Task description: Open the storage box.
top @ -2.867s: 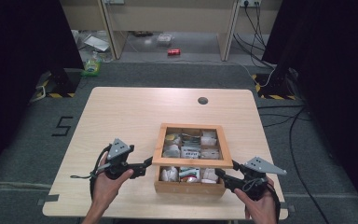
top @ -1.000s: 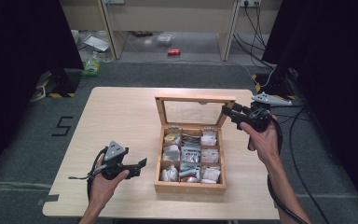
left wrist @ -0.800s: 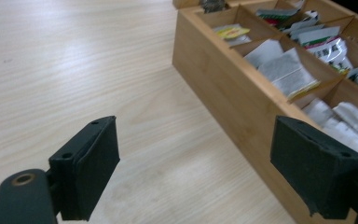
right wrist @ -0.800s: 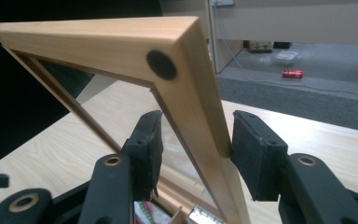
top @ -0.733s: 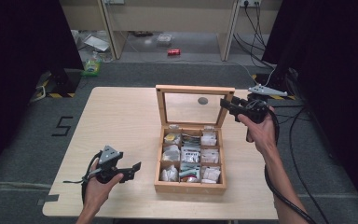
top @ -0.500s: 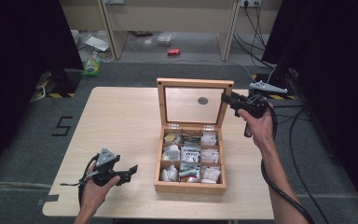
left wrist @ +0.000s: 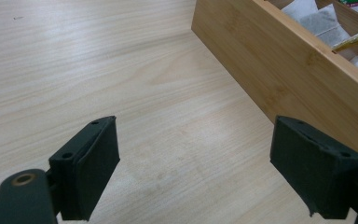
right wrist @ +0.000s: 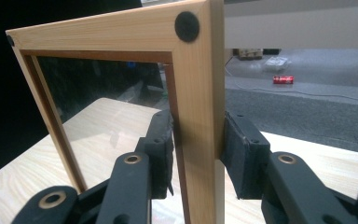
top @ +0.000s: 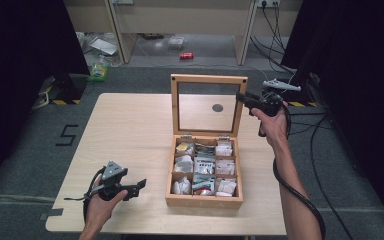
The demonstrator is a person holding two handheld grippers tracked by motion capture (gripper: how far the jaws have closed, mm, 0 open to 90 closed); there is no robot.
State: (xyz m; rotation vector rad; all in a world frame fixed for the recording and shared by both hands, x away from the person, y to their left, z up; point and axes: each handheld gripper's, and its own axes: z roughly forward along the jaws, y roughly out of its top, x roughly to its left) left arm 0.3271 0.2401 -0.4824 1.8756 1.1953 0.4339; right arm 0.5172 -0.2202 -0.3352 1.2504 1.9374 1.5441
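Wooden box [top: 204,170] is sitting near the table's [top: 130,130] near edge, its lid [right wrist: 200,84] standing upright because the right gripper [right wrist: 196,140] is pinching the frame's right side. Left gripper [left wrist: 196,163] is waiting wide, empty, left of it (probably steadying duty). Grey floor [top: 145,75] is lying beyond.

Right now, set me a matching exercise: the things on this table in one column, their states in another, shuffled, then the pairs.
Things:
1. glass-paned wooden lid
2. left gripper
3. right gripper
4. wooden compartment box

States:
A. open, above bare tabletop
B. holds packets
C. clamped on the lid's side frame
D. standing upright

Pairs: 1-D, 2-A, 3-C, 4-B
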